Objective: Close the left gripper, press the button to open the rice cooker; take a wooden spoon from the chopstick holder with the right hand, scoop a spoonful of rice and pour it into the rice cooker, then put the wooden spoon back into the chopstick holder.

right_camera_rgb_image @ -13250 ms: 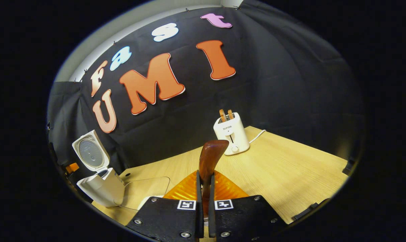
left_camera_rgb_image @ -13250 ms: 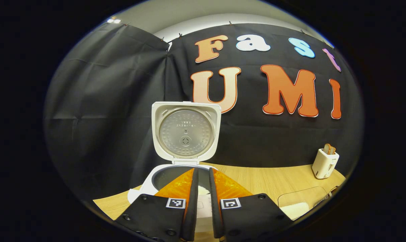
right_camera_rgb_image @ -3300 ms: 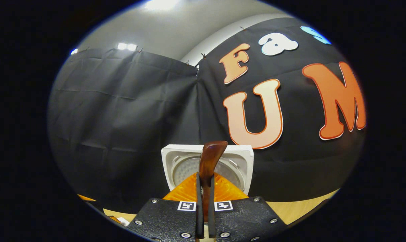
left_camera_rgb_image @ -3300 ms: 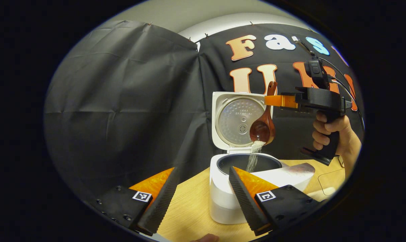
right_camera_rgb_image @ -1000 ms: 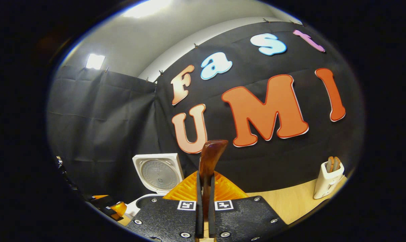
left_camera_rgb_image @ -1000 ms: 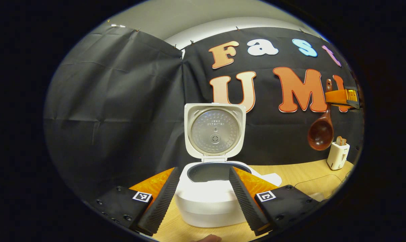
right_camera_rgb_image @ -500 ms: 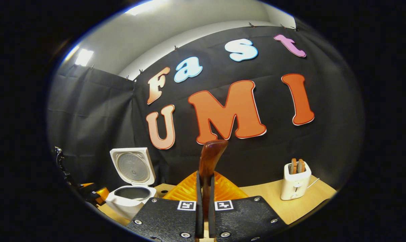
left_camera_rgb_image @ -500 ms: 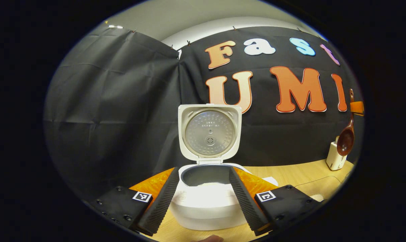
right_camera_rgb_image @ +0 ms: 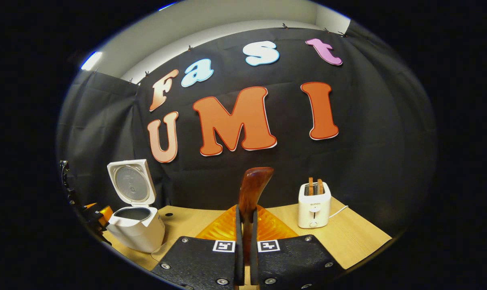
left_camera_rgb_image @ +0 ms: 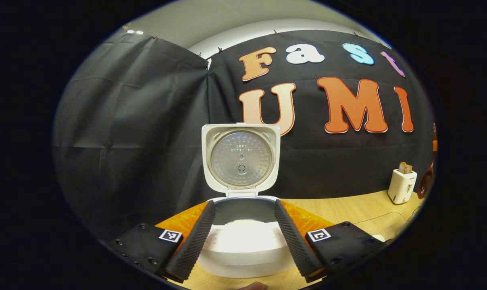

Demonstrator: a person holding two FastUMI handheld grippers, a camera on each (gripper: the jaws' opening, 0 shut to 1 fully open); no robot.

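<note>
Right jaws clenched on wooden spoon [right_camera_rgb_image: 252, 189] handle; left jaws released, flanking rice cooker [left_camera_rgb_image: 243, 241].

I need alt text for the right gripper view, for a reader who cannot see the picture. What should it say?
The right gripper, seen from behind its two fingers, is shut on the handle of a wooden spoon that points up. Beyond it on a wooden table, a white rice cooker stands open at the left and a white toaster holding bread at the right.
</note>
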